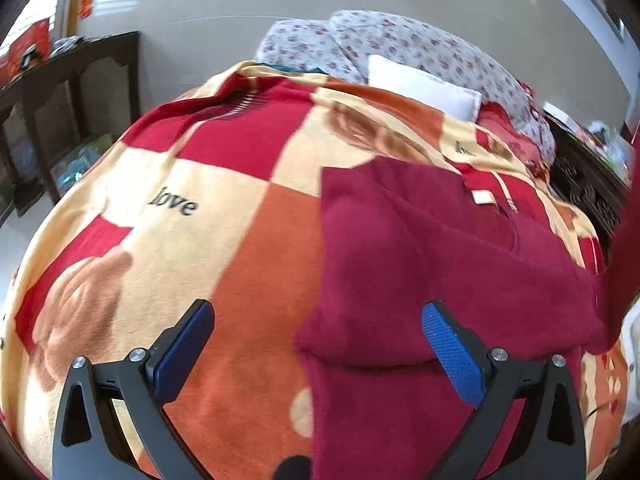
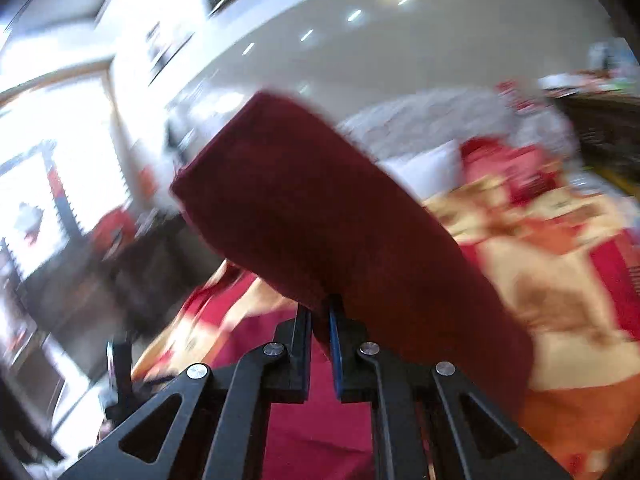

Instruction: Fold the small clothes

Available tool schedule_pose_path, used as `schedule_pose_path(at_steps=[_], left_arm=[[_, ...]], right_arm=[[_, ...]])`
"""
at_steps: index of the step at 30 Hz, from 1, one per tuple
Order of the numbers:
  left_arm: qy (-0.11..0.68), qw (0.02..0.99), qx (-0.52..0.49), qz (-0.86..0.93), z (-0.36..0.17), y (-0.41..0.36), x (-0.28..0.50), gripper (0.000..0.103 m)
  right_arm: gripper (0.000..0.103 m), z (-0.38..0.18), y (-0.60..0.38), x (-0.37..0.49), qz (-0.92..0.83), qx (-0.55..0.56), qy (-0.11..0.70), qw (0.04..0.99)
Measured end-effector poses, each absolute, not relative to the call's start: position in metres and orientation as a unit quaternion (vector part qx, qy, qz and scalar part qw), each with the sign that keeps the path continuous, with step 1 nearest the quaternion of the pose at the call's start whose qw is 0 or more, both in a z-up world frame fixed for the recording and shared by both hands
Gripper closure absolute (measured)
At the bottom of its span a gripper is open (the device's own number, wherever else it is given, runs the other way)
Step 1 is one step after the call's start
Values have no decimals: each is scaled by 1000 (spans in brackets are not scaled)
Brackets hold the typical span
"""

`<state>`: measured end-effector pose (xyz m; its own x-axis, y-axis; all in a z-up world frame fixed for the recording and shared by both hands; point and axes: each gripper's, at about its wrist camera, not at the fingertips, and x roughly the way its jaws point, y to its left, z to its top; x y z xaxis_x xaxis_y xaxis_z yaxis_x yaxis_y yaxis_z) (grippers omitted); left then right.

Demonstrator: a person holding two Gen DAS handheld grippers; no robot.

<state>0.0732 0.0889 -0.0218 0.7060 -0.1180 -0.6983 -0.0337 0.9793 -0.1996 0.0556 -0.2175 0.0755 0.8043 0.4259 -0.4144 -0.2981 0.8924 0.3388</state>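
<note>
A dark red fleece garment point(image 1: 432, 264) lies on the patterned blanket point(image 1: 208, 240) of a bed, partly folded, with a white label near its far edge. My left gripper point(image 1: 318, 312) is open and empty, hovering over the garment's near left edge. My right gripper point(image 2: 320, 312) is shut on a part of the same garment point(image 2: 320, 216) and holds it lifted in the air; that view is blurred by motion. The raised cloth also shows at the right edge of the left wrist view point(image 1: 624, 256).
Floral pillows point(image 1: 400, 48) and a white pillow point(image 1: 424, 84) lie at the head of the bed. A dark wooden shelf point(image 1: 60, 112) stands to the left, dark furniture point(image 1: 584, 188) to the right. A window point(image 2: 48, 176) is at left.
</note>
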Motion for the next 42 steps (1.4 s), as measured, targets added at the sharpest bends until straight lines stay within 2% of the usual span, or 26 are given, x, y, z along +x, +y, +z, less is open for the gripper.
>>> schedule_pose_path(at_steps=[3,5,7,8,9,10,12,13,20,22,23,25,26,27,28,30,38,41,42], left_arm=[[388,914,-111,-34,-26,90,76,0],[393,911,-118,-42,-28,89,76,0],[394,909,-121,-54,-29,86,75,0],[393,910,-119,-59,-28,84,74,0],[389,912,-116,-63,-27,82,72,0],[385,913,-114,-65,-25,81,71,0],[376,917,-110,-76,-21,74,70,0],[375,918,-105,-78,-19,69,71,0],[395,914,-43,-89,-22,17,98,2],[411,905,-42,-103,-31,5,106,21],[420,900,-40,-107,-36,0,110,26],[436,894,-30,-103,-46,-10,116,51],[440,892,-28,-104,-49,-13,117,59],[443,890,-28,-105,-52,-15,117,77],[440,893,-23,-96,-53,-17,116,87],[425,900,-27,-93,-46,-13,111,96],[346,933,-61,-79,29,33,97,98],[356,930,-77,-40,26,62,105,98],[363,928,-79,-34,20,68,108,98]], right_arm=[[93,15,-158,91,208,102,331,915],[89,-23,-138,104,203,94,393,892],[69,-55,-130,113,201,103,458,860],[67,-59,-133,110,200,110,464,856],[61,-54,-137,102,204,112,451,862],[49,-48,-141,94,204,109,439,868],[33,-33,-151,72,200,103,408,885],[28,-30,-156,64,198,102,395,891],[28,-20,-182,21,189,132,369,900],[28,-22,-188,17,188,138,368,900],[28,-23,-191,11,189,141,366,900],[28,-23,-196,8,192,153,362,899],[28,-24,-199,7,192,159,360,899],[28,-23,-203,3,192,165,357,899],[28,-23,-206,2,191,168,354,900],[28,-22,-210,0,187,170,352,901],[28,3,-234,2,152,180,320,918],[29,17,-236,10,119,155,314,929],[35,19,-236,14,110,144,314,932]])
